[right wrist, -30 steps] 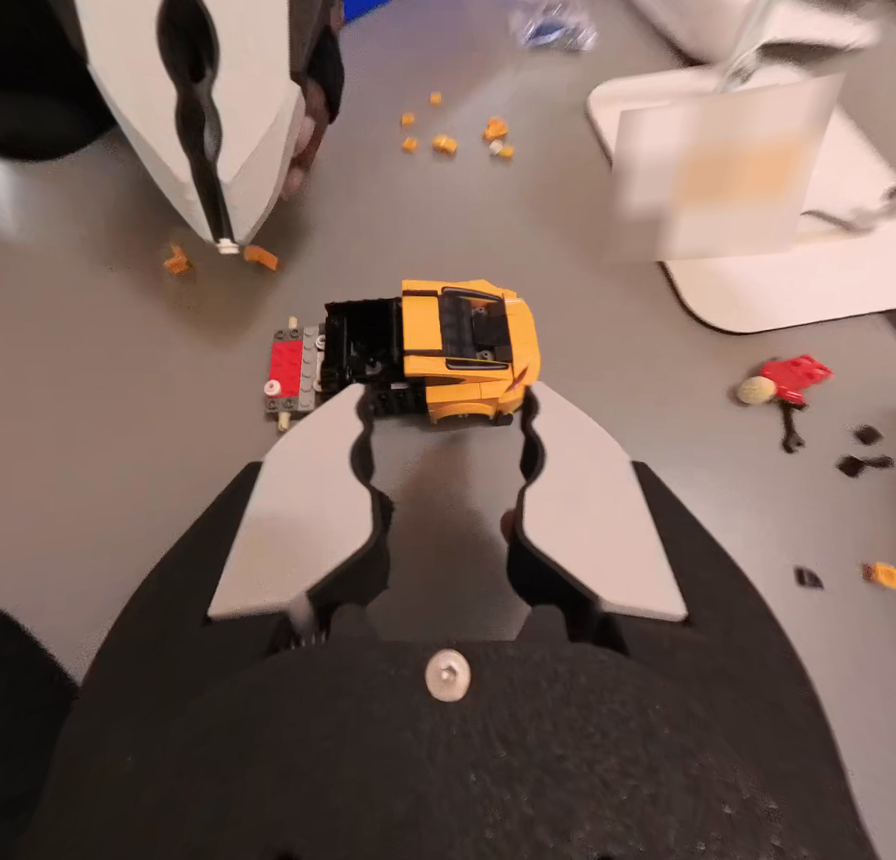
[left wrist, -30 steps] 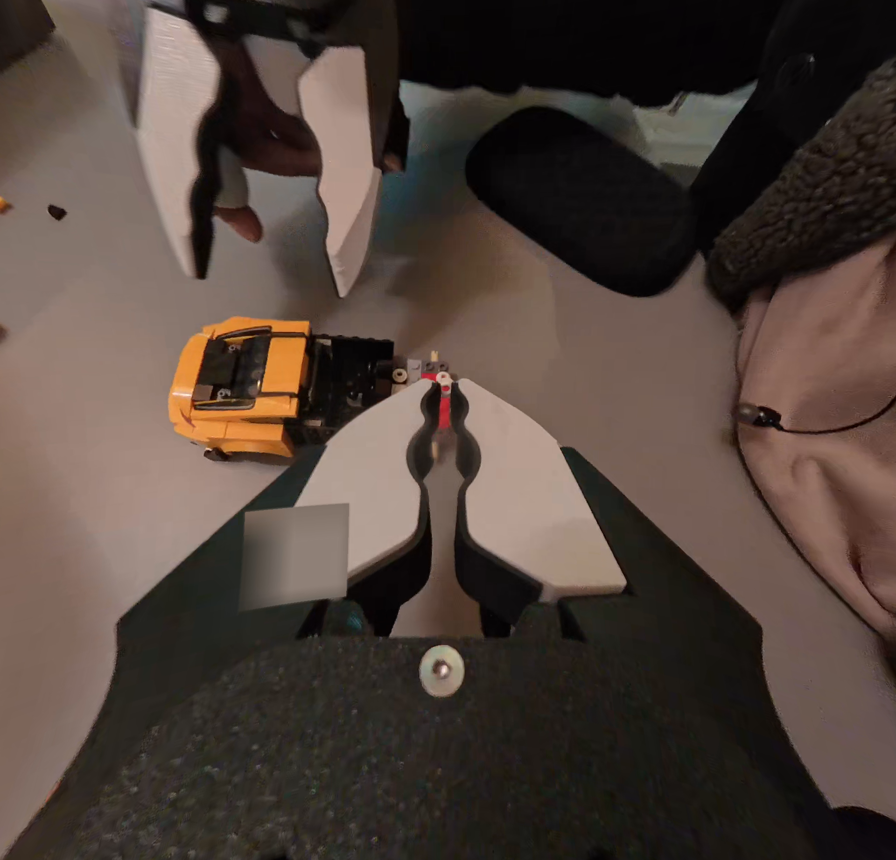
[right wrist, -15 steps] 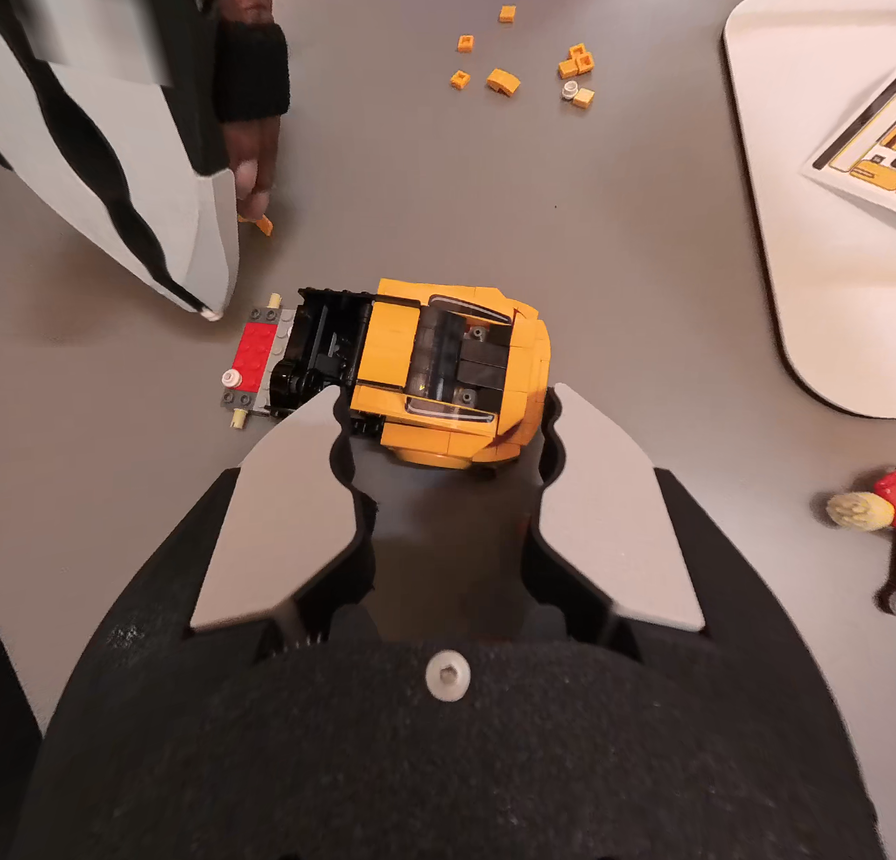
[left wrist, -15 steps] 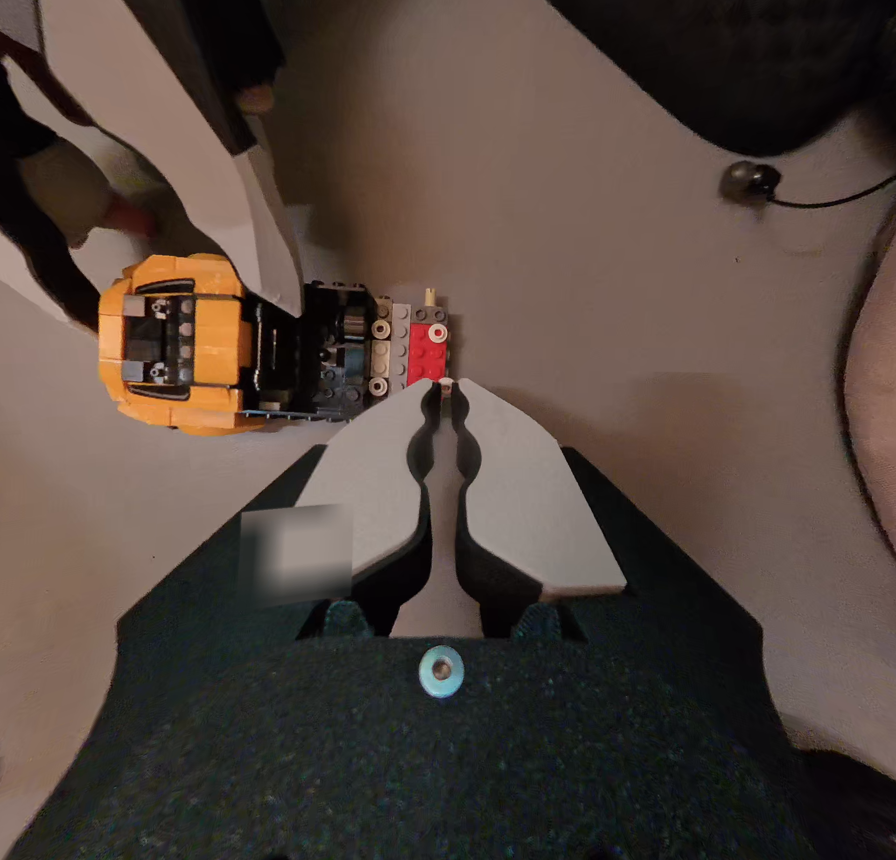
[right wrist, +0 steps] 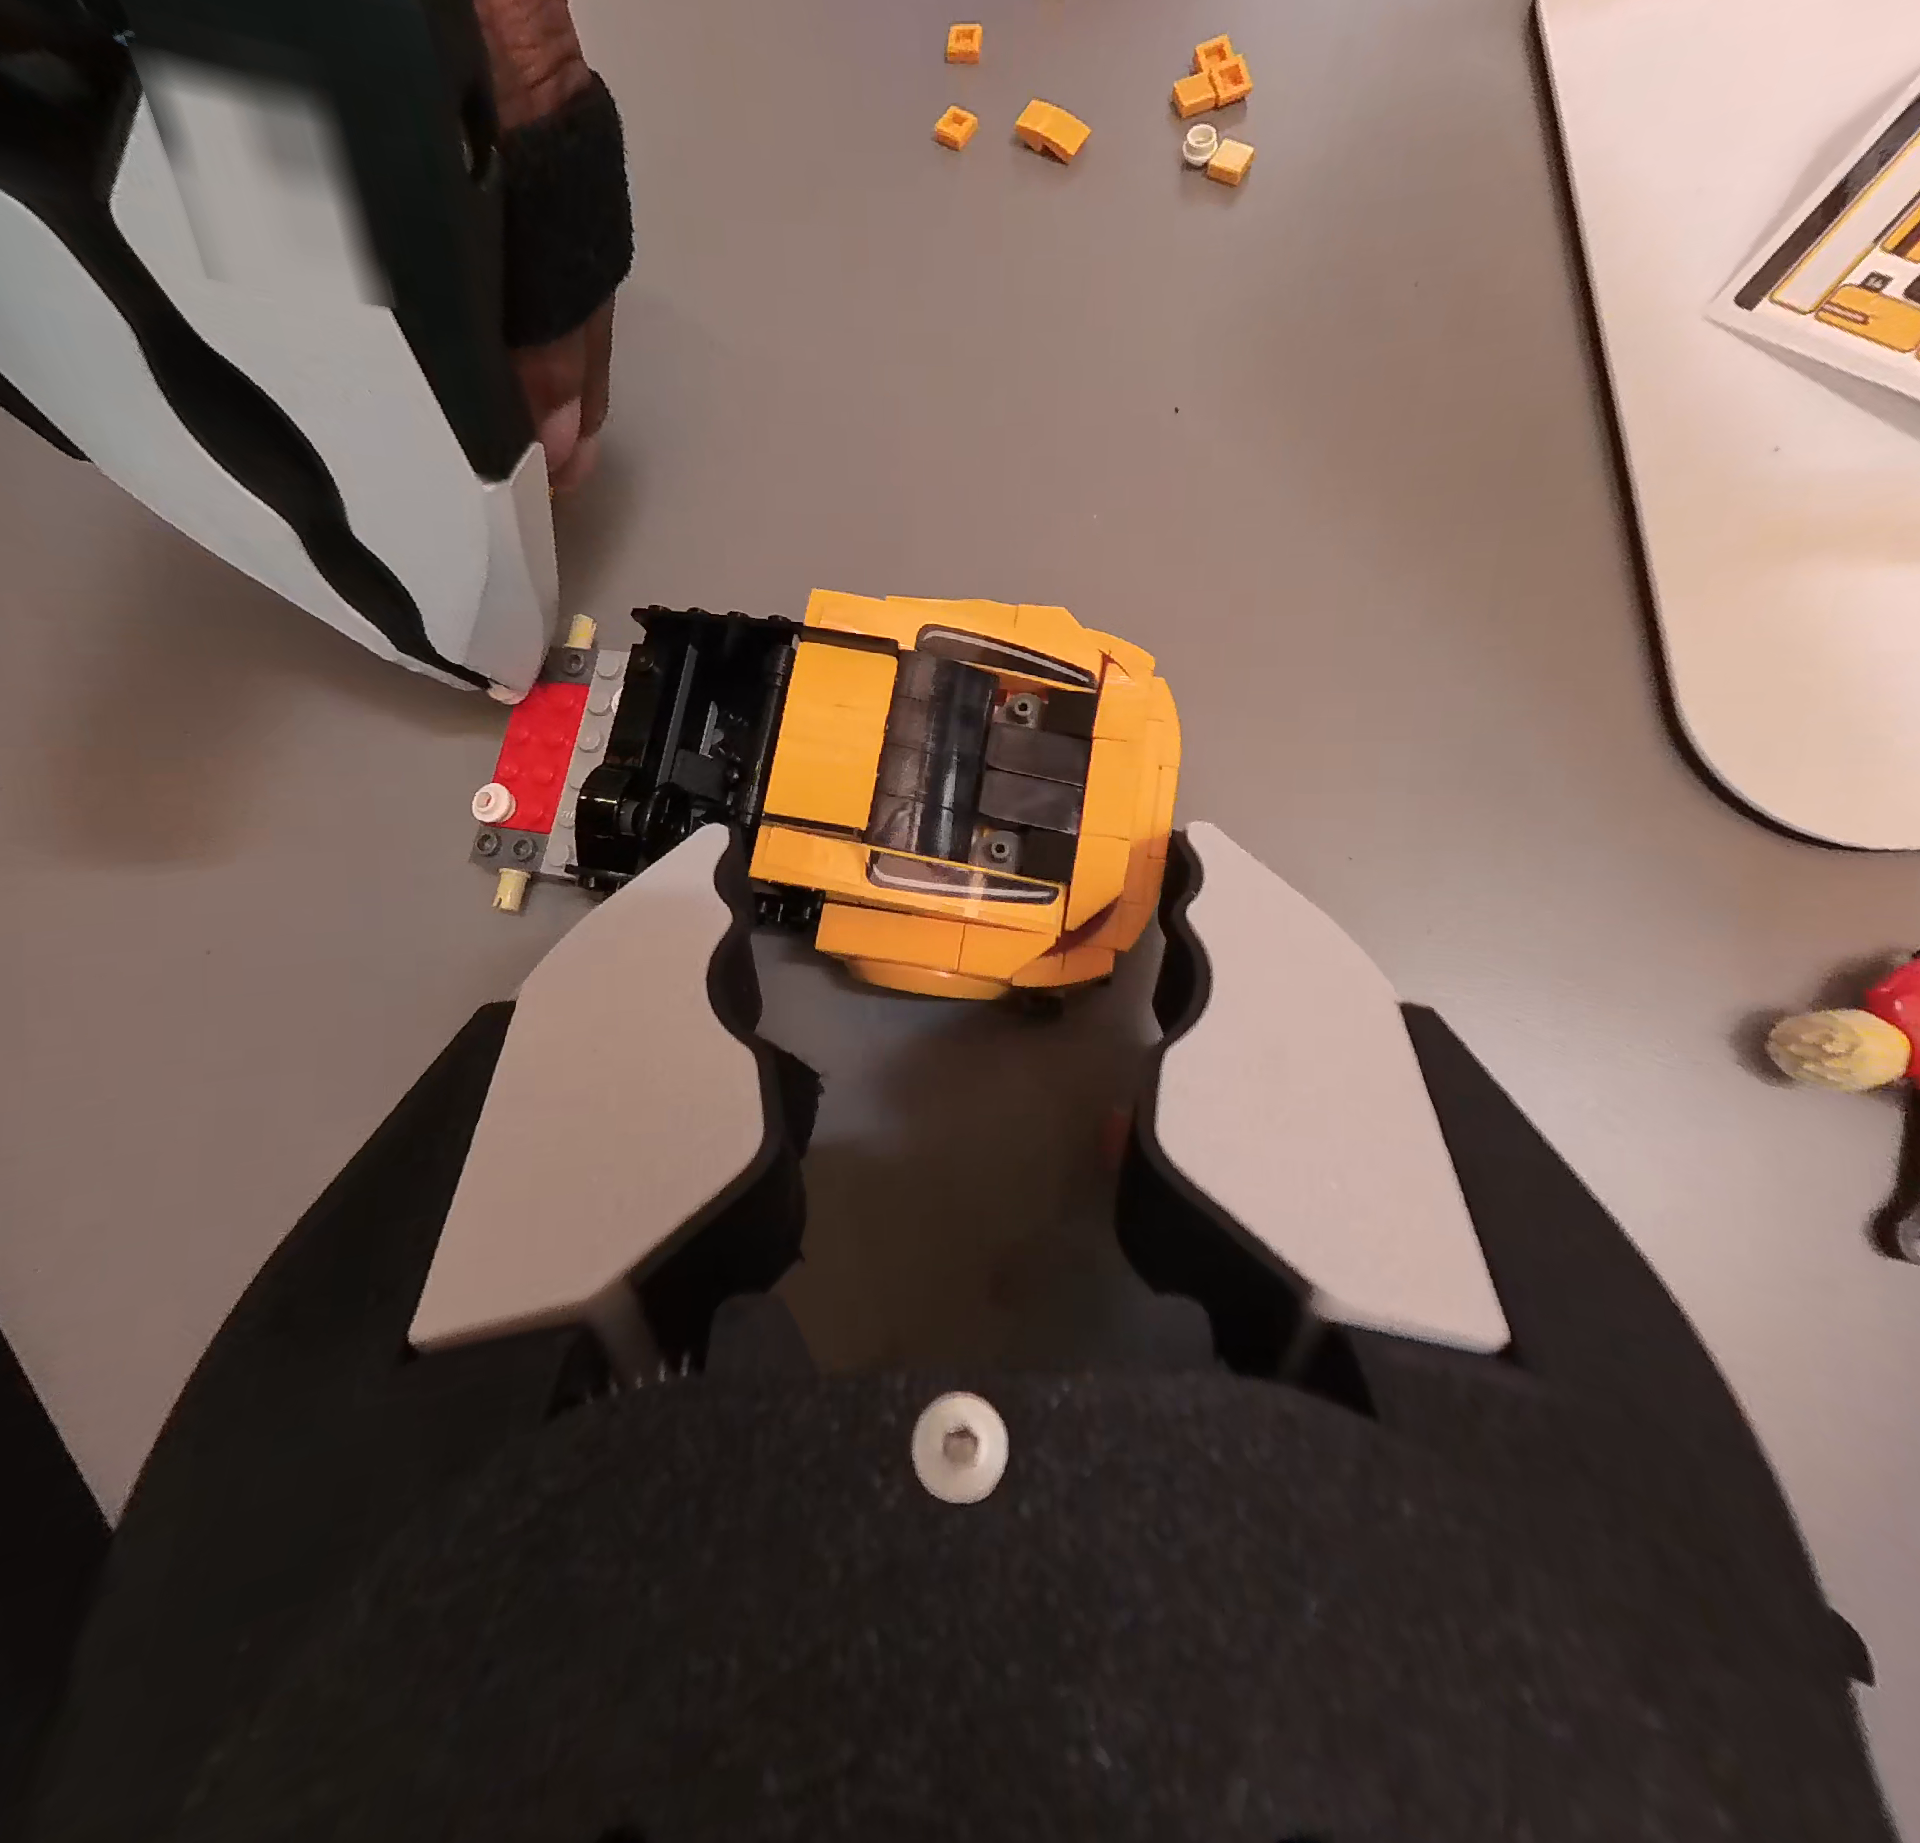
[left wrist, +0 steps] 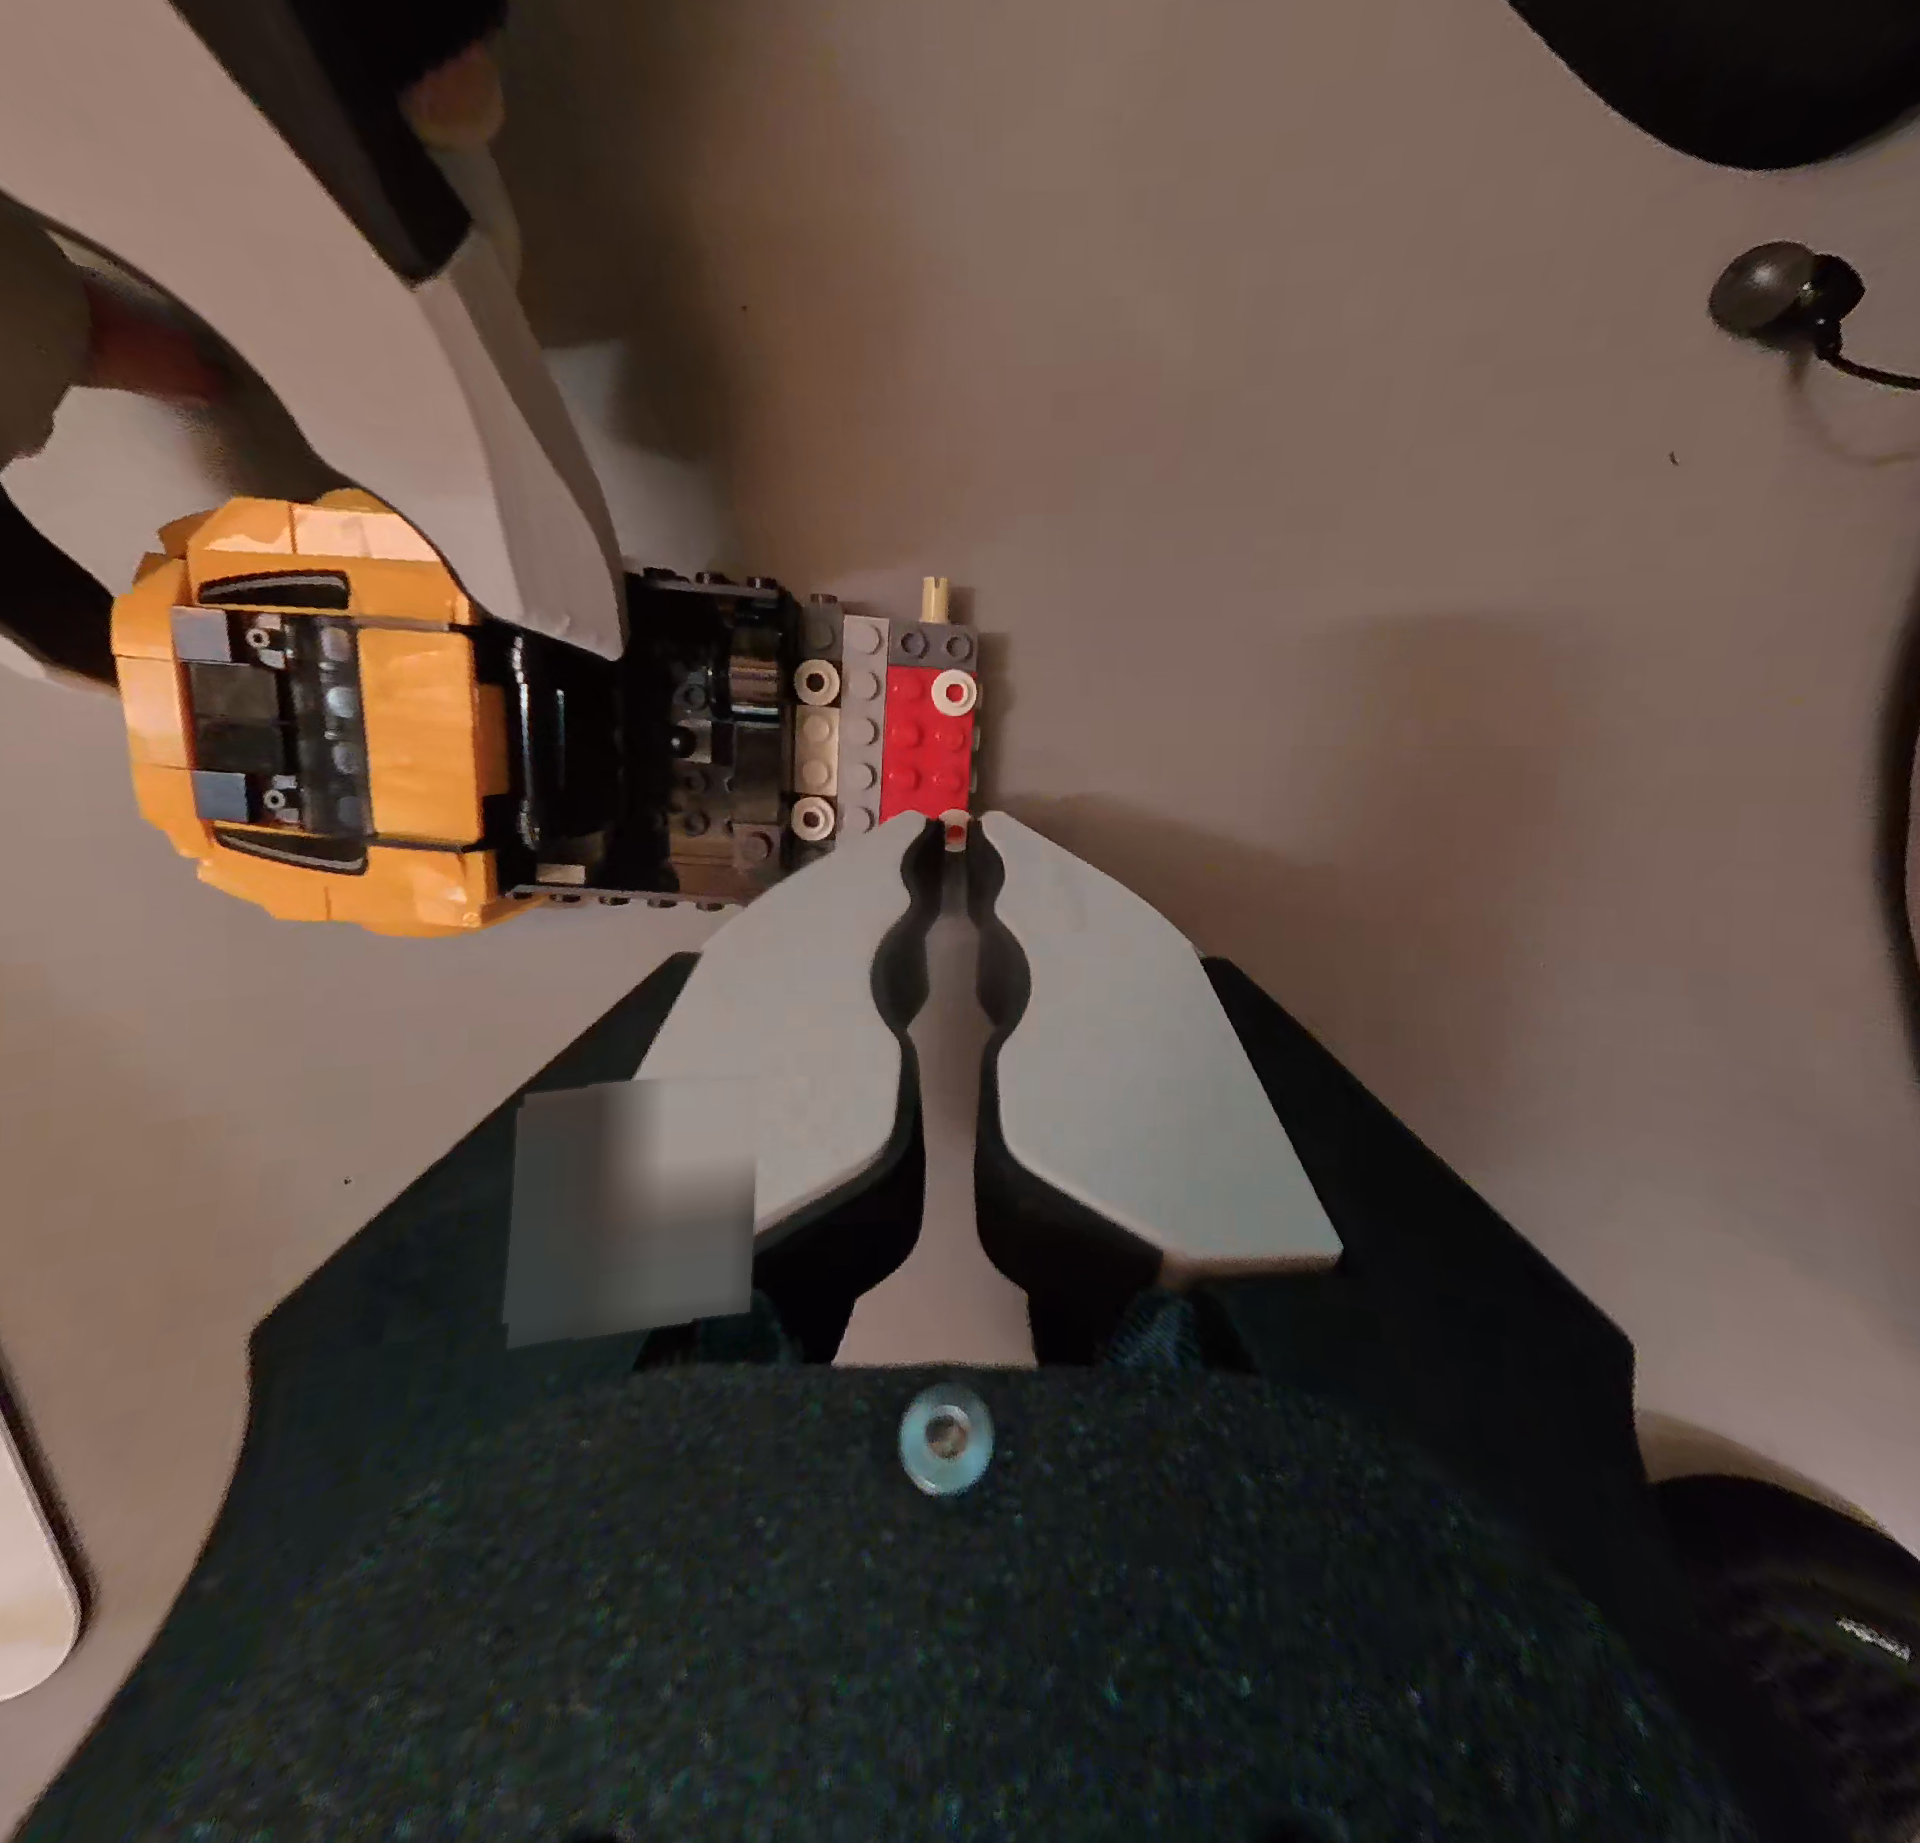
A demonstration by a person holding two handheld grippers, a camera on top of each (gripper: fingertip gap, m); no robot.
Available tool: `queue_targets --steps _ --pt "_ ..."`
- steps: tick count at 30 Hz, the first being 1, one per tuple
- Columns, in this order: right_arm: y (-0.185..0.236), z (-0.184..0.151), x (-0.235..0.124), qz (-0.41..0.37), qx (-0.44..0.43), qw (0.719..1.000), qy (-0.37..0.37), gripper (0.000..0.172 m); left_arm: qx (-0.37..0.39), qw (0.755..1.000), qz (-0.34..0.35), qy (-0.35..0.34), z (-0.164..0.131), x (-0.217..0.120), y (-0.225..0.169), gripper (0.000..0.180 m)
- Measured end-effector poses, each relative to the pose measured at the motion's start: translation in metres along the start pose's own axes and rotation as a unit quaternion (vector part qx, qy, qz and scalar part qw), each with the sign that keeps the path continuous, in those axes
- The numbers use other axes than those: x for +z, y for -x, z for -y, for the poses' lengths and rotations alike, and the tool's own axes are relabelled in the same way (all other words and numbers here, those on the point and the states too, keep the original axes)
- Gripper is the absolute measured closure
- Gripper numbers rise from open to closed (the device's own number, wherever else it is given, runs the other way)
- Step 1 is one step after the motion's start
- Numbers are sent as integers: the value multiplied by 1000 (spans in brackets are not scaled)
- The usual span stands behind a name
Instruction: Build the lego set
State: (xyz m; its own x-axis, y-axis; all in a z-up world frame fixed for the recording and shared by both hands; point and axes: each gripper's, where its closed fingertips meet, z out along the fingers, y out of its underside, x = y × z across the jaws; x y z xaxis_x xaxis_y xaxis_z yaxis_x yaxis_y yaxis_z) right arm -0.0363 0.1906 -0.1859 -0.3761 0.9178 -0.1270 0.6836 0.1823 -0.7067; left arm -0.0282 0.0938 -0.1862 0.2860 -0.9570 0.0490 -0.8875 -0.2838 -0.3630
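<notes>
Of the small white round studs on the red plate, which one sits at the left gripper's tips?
The stud at the plate's near corner, between the left gripper's tips; the other stands clear at the far corner.

Glossy moulded plastic is seen on the brick car [right wrist: 966,785] — matt, smooth grey on the tabletop [right wrist: 1351,546]; claw bodies look grainy black.

Orange, black and red on grey

Brick car [right wrist: 935,785]: orange body, black midsection, red plate [left wrist: 928,744]; loose orange bricks [right wrist: 1049,126] on grey table [right wrist: 1299,546].

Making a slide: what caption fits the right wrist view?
Open right gripper straddling a yellow brick car; left gripper at its red plate.
</notes>
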Motion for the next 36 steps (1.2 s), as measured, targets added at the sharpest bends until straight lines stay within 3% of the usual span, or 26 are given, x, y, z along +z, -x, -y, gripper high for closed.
queue_targets --steps 27,36 --pt "1 -1 0 -8 6 1000 12 96 -19 999 0 41 -2 2 2 177" --pt "0 -1 0 -8 8 1000 13 96 -4 994 32 103 -1 4 2 176"
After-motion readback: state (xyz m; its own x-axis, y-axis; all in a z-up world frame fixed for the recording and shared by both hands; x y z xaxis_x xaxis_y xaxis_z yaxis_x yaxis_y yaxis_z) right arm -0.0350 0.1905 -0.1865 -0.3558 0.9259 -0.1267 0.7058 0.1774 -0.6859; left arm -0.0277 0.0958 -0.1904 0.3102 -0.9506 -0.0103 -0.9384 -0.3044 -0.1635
